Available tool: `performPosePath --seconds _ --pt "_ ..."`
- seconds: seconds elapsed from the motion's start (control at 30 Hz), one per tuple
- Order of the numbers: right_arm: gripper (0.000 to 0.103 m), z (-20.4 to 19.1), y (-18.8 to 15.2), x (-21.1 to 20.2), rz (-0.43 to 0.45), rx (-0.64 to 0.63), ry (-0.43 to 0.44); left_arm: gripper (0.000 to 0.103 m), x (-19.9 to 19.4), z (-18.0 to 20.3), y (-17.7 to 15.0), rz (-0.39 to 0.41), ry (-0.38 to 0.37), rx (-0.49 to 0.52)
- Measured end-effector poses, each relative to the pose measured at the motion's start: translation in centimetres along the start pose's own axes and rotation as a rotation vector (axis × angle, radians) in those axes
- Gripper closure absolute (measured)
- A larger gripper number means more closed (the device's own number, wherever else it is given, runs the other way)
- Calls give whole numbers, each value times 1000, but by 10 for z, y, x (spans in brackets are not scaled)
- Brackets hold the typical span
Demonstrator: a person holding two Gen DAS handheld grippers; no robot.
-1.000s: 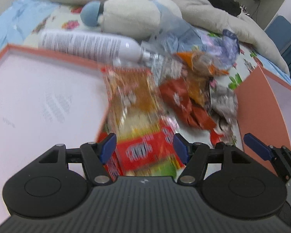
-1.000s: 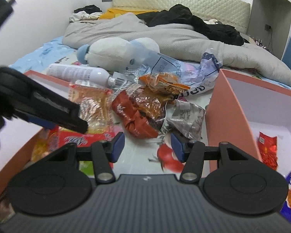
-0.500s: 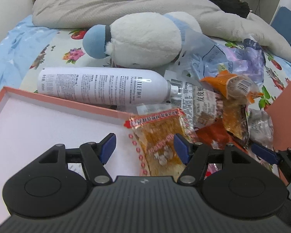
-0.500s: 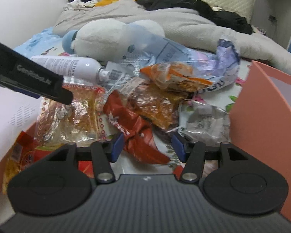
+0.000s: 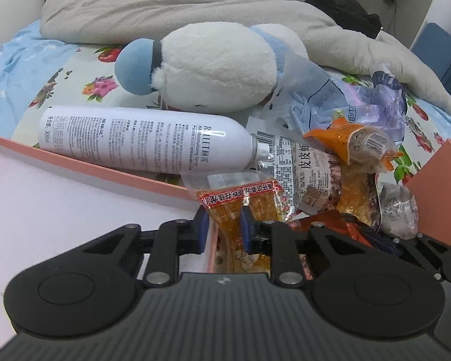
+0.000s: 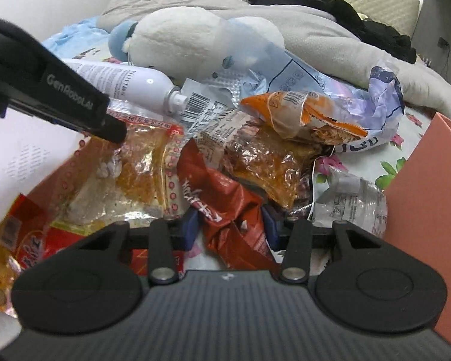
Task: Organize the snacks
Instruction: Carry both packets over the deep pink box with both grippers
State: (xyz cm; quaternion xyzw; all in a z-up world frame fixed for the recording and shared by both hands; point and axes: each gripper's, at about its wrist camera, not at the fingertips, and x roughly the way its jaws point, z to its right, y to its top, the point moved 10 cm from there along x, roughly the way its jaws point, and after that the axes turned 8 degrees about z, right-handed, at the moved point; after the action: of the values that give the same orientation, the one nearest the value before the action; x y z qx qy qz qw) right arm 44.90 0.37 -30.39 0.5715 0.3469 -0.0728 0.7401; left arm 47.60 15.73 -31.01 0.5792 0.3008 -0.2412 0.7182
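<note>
A heap of snack packets lies on the flowered bedsheet between two salmon boxes. My left gripper (image 5: 224, 228) is closing, and its blue pads pinch a clear packet of orange snack (image 5: 243, 201) at the left box's corner. One of its black fingers (image 6: 75, 102) reaches onto that packet (image 6: 135, 162) in the right wrist view. My right gripper (image 6: 231, 225) is also closing, its pads against the sides of a crumpled red packet (image 6: 222, 201). Behind lie a brown clear packet (image 6: 264, 162), an orange packet (image 6: 309, 114) and a silvery packet (image 6: 351, 204).
A white spray bottle (image 5: 147, 144) lies along the left box's rim (image 5: 75, 162), with a white and blue plush toy (image 5: 213, 69) behind it. The right box wall (image 6: 430, 180) stands close at the right. A red-yellow packet (image 6: 24, 240) sits low left. Grey bedding fills the back.
Both grippers came down and forward into the pile. The left jaws drew together on the clear orange packet. The right jaws narrowed around the red packet.
</note>
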Motion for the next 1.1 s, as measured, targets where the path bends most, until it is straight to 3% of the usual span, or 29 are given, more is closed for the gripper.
performPosePath --seconds 0.3,0.63,1.1 --pt "58 12 3 -39 31 61 -4 95 -35 12 5 37 -3 -17" --pt "58 28 20 -126 120 137 -4 98 -118 43 -3 101 -10 -10" --pt "58 45 21 -245 222 192 2 98 -237 86 -40 160 -51 -35"
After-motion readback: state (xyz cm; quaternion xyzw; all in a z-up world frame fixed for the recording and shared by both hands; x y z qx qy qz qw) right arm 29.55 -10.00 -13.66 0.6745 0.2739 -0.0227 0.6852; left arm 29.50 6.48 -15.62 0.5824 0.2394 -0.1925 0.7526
